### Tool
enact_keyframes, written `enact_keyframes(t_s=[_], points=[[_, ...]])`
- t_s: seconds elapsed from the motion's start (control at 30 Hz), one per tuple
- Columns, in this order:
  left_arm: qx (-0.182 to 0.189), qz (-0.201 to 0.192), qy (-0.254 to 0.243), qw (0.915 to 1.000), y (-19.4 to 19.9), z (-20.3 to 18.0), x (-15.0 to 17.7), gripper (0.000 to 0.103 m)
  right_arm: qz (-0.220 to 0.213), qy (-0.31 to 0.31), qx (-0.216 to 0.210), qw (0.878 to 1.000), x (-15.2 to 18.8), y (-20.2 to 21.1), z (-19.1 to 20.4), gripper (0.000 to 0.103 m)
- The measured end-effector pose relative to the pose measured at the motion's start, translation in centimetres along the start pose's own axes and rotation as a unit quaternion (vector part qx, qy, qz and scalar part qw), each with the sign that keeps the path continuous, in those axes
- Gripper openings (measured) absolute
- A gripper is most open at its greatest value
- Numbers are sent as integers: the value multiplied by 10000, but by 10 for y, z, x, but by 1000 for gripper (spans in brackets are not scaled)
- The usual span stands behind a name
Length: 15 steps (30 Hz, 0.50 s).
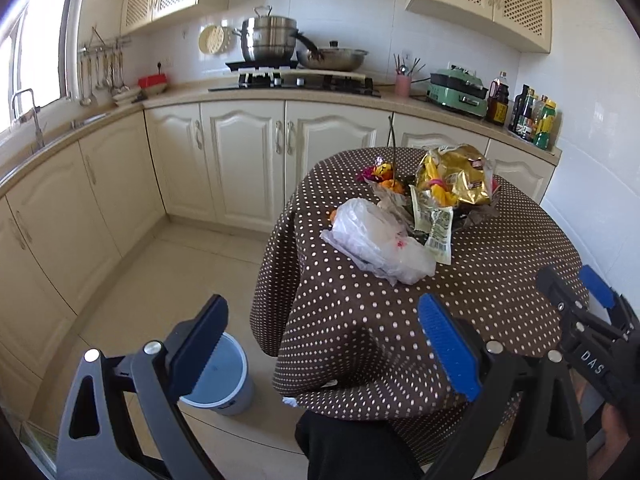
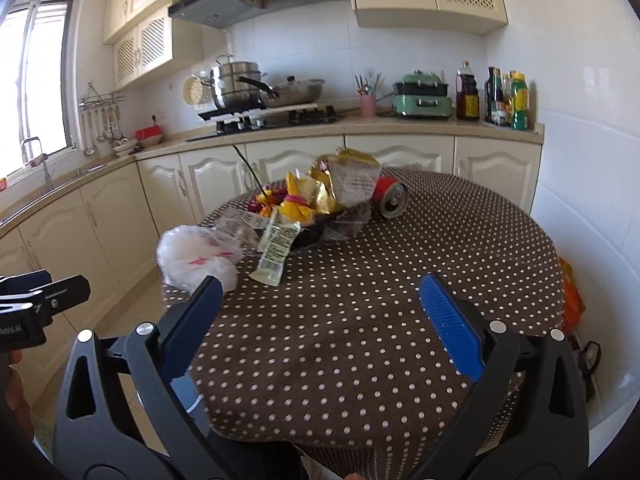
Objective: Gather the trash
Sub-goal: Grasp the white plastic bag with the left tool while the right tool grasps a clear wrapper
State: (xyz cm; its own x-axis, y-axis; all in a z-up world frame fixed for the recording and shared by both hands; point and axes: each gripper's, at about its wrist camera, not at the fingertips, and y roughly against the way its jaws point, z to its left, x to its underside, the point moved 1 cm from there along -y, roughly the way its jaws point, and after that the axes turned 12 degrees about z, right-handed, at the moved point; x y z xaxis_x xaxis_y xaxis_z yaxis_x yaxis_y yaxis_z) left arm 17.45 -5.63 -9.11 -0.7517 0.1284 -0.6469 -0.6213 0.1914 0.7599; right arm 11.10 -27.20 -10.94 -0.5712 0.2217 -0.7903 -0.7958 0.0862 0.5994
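Note:
Trash lies on a round table with a brown dotted cloth [image 1: 400,320] [image 2: 360,320]. A crumpled white plastic bag [image 1: 376,240] [image 2: 196,256] lies nearest the left edge. Beside it lie a pale green wrapper [image 1: 438,228] [image 2: 278,246], a gold snack bag [image 1: 456,174] [image 2: 348,178] and small colourful wrappers [image 1: 380,174] [image 2: 276,200]. A red can [image 2: 390,196] lies on its side behind. A blue bin [image 1: 218,380] stands on the floor left of the table. My left gripper [image 1: 324,344] is open and empty at the table's near left edge. My right gripper [image 2: 324,320] is open and empty over the near cloth.
Cream kitchen cabinets and a counter [image 1: 180,100] curve around behind, with a stove, pots [image 1: 272,38], a green appliance [image 1: 456,88] and bottles [image 1: 536,120]. A sink and tap [image 1: 28,116] sit at the left. An orange bag [image 2: 572,300] hangs right of the table.

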Motion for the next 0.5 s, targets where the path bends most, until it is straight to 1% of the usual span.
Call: enact_keyframes(t_s=[0.07, 0.13, 0.23, 0.4, 0.5], points=[[141, 30, 87, 9999, -15, -1, -12, 94, 40, -55, -21, 10000, -4, -12, -1, 97], [386, 86, 224, 9990, -30, -2, -26, 94, 89, -89, -40, 9999, -9, -23, 0, 97], [549, 253, 382, 9974, -57, -3, -45, 94, 137, -111, -53, 9998, -16, -36, 2, 97], [630, 474, 631, 9949, -97, -9, -66, 94, 314, -35, 61, 9995, -27, -55, 5, 97], [712, 580, 680, 9935, -111, -12, -69, 94, 467, -93, 78, 9988, -30, -65, 3, 97]])
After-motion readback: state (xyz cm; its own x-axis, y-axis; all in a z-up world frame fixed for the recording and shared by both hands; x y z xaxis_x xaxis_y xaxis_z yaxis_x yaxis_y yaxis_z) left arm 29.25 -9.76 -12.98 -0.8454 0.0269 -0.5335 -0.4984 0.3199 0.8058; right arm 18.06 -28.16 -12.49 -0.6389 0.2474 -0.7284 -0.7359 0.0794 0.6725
